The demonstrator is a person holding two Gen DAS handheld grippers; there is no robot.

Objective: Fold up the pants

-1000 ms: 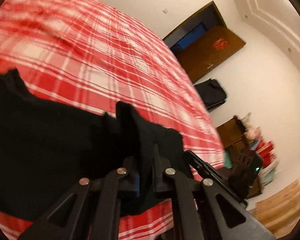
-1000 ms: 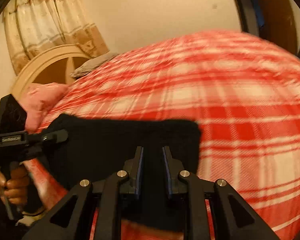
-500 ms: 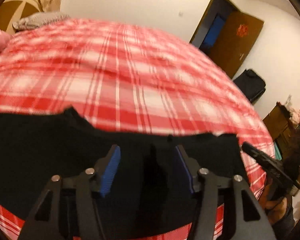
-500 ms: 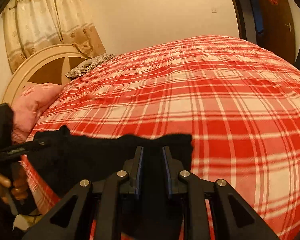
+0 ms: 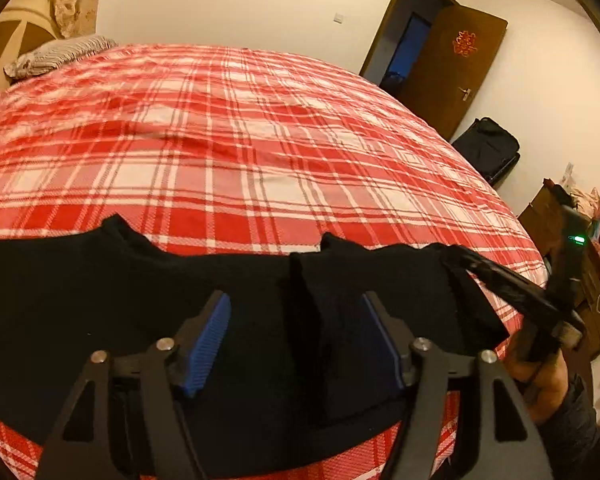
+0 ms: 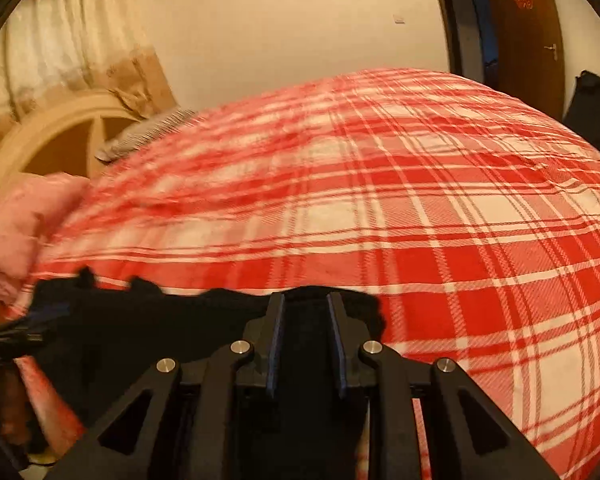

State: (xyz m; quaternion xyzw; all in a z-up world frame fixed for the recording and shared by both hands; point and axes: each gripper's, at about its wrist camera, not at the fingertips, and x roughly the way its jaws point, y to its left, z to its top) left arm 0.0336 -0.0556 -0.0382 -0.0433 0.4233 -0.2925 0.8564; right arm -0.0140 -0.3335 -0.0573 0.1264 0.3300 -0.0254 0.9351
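At the bottom of the left wrist view, the left gripper (image 5: 296, 332) is hovering with its fingers spread wide over the black pants (image 5: 100, 312). The right gripper (image 6: 305, 336) is pinching the pants' edge. Beyond, the plaid bed (image 5: 240, 140) is filling mid-frame, the door (image 5: 452, 64) upper right.
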